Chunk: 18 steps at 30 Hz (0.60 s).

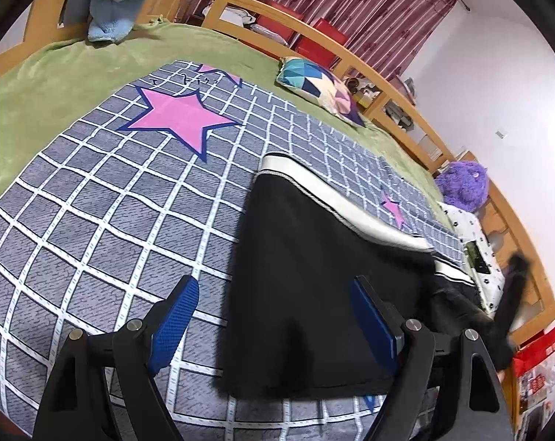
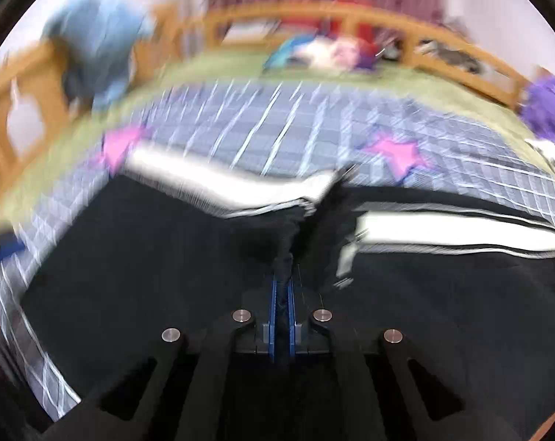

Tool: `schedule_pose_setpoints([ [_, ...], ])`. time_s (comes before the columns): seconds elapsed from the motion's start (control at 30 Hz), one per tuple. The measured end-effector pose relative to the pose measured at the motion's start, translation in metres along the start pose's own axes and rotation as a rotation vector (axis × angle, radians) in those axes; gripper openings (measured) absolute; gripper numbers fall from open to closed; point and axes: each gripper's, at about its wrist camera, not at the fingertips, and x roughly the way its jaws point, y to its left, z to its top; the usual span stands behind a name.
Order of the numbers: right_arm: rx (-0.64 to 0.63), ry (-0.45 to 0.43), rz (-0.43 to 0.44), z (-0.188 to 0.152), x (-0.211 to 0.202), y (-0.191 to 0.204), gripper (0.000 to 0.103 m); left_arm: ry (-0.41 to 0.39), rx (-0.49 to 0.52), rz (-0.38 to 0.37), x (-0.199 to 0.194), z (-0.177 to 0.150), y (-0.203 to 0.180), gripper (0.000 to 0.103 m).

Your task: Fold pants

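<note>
Black pants (image 1: 306, 279) with a white side stripe lie on the checked grey sheet (image 1: 93, 220) in the lower right of the left wrist view, and we see our left gripper (image 1: 273, 316) at the bottom with jaws spread wide, one blue pad over the sheet and one over the cloth, gripping nothing. In the blurred right wrist view, our right gripper (image 2: 283, 294) sits bottom centre, jaws pressed together and pinching a ridge of the pants fabric
</note>
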Motion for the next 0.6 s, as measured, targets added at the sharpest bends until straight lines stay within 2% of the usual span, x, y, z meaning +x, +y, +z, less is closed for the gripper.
schedule_pose_setpoints([
  [0.07,0.226,-0.031,0.151,0.003,-0.01,-0.039,0.005,0.004,-0.005,0.0,0.003,0.0,0.001,0.082],
  [0.1,0.288,0.013,0.187,0.002,-0.002,-0.053,0.006,0.013,-0.01,-0.004,0.005,0.0,0.002,0.082],
  [0.17,0.253,0.085,0.139,-0.004,0.013,-0.053,0.008,0.028,-0.016,-0.014,0.008,0.001,0.002,0.082],
  [0.23,0.184,0.091,0.096,-0.009,0.016,-0.044,0.01,0.03,-0.017,-0.014,0.009,0.002,0.002,0.082],
  [0.3,0.154,0.074,0.056,-0.011,0.005,-0.039,0.027,0.023,-0.023,-0.026,0.005,0.002,0.0,0.082],
  [0.33,0.173,0.058,0.047,-0.016,-0.003,-0.039,0.043,0.019,-0.02,-0.036,0.003,0.002,-0.002,0.082],
  [0.37,0.209,0.038,0.059,-0.022,-0.011,-0.043,0.053,0.013,-0.009,-0.039,0.001,0.001,-0.004,0.082],
  [0.4,0.249,0.034,0.1,-0.026,-0.016,-0.049,0.054,0.009,0.002,-0.033,0.0,0.0,-0.006,0.082],
  [0.47,0.259,0.084,0.158,-0.034,-0.013,-0.049,0.054,0.003,0.024,-0.012,0.0,-0.003,-0.009,0.082],
  [0.53,0.267,0.121,0.171,-0.039,0.0,-0.046,0.054,-0.005,0.037,0.013,-0.001,-0.004,-0.012,0.082],
  [0.6,0.292,0.15,0.172,-0.045,0.015,-0.044,0.055,-0.053,0.036,0.033,-0.009,-0.005,-0.014,0.082],
])
